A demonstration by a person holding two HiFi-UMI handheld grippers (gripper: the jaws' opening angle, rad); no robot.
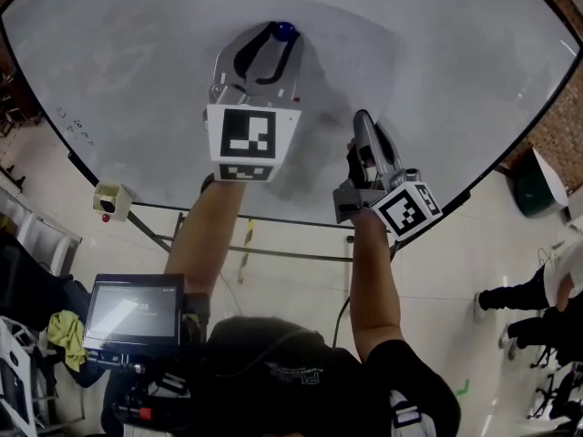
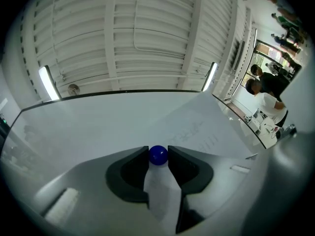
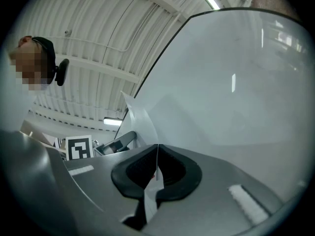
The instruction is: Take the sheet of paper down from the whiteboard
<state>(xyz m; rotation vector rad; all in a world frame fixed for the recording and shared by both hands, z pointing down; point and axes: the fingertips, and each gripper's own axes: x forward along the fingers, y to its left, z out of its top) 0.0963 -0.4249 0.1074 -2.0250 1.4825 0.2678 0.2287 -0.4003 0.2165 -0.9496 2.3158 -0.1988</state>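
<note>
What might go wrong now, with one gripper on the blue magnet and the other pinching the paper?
The round magnet could pop out of the left gripper and drop. The right gripper pinches only the edge of the paper: pulling before the magnet is off the whiteboard may tear it; afterwards it could slip from that single pinch.

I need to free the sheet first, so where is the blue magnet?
Head view, top centre: the magnet sits on the whiteboard between the fingers of the left gripper, up-left of the right gripper, which pinches the sheet.
</note>
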